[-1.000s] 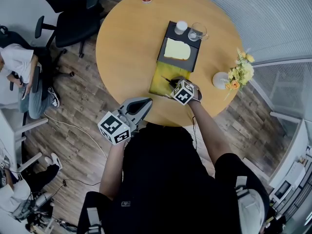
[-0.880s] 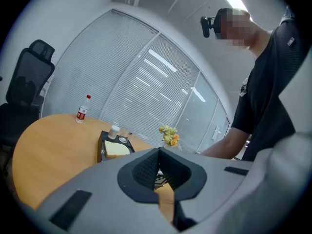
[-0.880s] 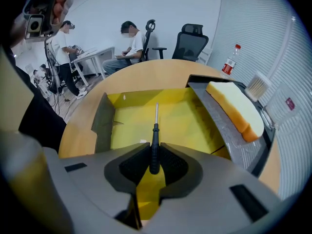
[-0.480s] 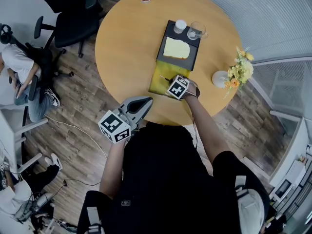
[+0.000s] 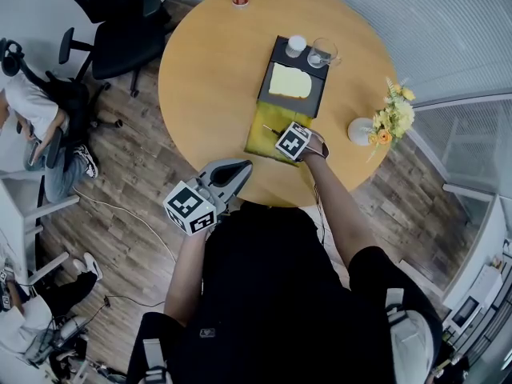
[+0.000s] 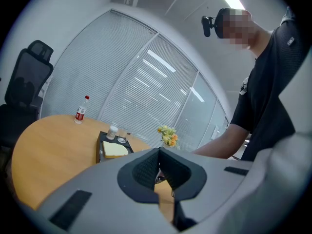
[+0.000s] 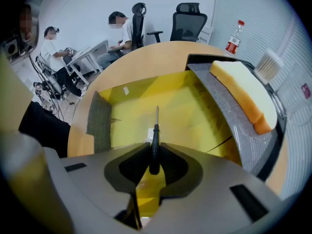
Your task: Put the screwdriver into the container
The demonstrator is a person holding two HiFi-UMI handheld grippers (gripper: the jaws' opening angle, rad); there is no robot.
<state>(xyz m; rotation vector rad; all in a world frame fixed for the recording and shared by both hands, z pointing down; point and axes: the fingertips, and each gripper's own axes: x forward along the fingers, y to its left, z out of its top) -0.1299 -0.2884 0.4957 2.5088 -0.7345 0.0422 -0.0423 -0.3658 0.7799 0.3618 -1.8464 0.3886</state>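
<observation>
**A:** Why work at this edge of the round wooden table (image 5: 210,70)?

**B:** Because the open yellow container (image 7: 187,99) sits there, right against the near side of the black tray (image 7: 222,106). It's the closest thing to the person, so one arm can cover the job.

**A:** So what is the left gripper (image 6: 159,168) doing?

**B:** Nothing, I'd say. It hangs off the table's near edge with its jaws together and nothing between them, out of the way.

**A:** And the right gripper (image 7: 154,152)?

**B:** Its jaws are clamped on the black handle of the screwdriver (image 7: 155,139). It holds the tool over the container's yellow floor, shaft pointing ahead toward the far wall.

**A:** Why hold it by the handle?

**B:** Probably because it's the thickest part to pinch, and the thin shaft goes in first. I can't tell if the tip touches the floor, so the release looks still to come.
</observation>
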